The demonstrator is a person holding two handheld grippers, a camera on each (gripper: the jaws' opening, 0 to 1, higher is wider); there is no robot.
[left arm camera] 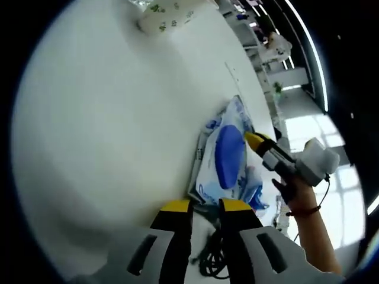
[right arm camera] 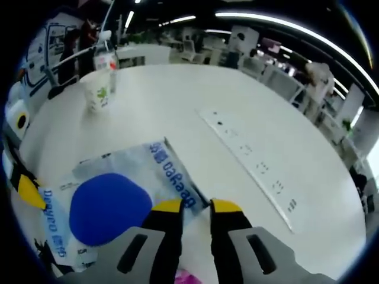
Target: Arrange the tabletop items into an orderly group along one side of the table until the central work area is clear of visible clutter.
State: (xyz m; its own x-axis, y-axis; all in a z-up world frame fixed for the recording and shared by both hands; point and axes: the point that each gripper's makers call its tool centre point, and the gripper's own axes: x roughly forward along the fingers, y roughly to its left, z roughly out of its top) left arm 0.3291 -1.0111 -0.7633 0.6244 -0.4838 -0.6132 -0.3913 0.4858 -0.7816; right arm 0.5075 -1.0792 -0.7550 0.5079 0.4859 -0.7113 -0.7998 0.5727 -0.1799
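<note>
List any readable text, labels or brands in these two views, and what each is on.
"Deeyeo": blue print on the wet wipes pack, seen upside down beside its blue lid, and again near its left edge in the right gripper view.
Smaller print on the same pack: too blurred to read.
Green pattern on the paper cup: no legible text.
Bottle label: too small to read.

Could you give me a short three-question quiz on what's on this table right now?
1. True or false: the blue-lidded wipes pack lies flat on the white table.
2. What stands beside the paper cup: A a bottle, B a laptop, C a plate?
3. Which gripper's tips are at the pack's printed edge?

Key: 1 true. 2 A, the bottle. 3 The right gripper.
</note>
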